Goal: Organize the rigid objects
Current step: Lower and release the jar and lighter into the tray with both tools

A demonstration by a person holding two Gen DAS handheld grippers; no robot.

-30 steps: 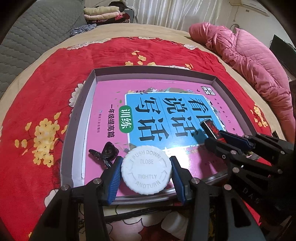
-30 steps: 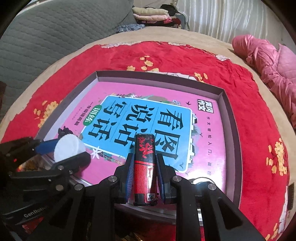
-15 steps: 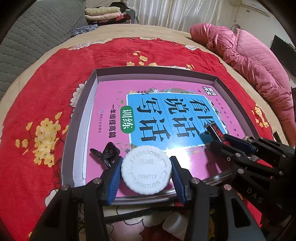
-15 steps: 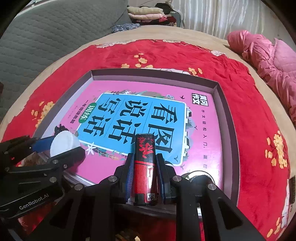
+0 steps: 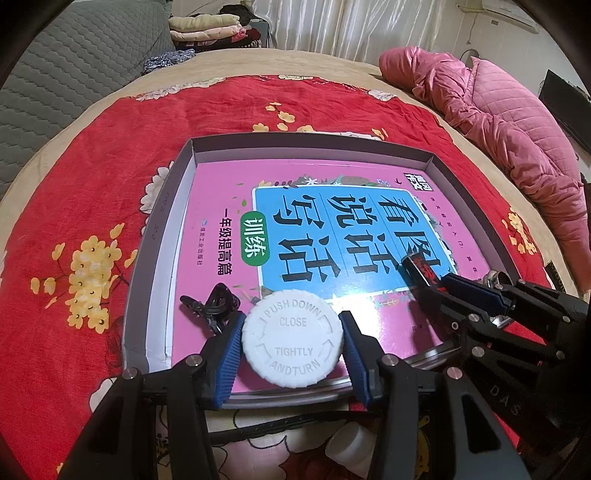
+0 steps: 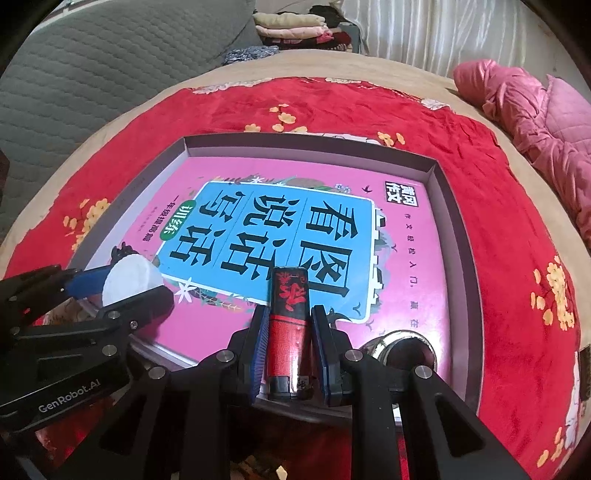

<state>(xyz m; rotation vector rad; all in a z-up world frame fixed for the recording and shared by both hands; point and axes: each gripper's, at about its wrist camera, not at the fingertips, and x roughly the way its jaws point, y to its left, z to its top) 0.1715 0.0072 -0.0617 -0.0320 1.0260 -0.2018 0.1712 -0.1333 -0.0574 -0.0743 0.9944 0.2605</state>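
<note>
Lighter (image 6: 289,325), clenched in the right gripper (image 6: 288,343), and white cap (image 5: 291,338), clenched in the left gripper (image 5: 291,347), hover low-centre over the tray (image 6: 458,236): placing step, needing lowering, then release.

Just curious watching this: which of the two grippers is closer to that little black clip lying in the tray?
Left. The left gripper, shut on the white cap, has the black clip just beside its left finger. The right gripper, holding the red lighter, is farther right.

Bed (image 5: 55,147), tan sheet: red floral blanket (image 5: 92,206) across frame centre; grey shallow box (image 5: 159,221) on the blanket, mid-frame; pink quilted jacket (image 5: 498,122) upper right; folded clothes (image 5: 207,31) top.
</note>
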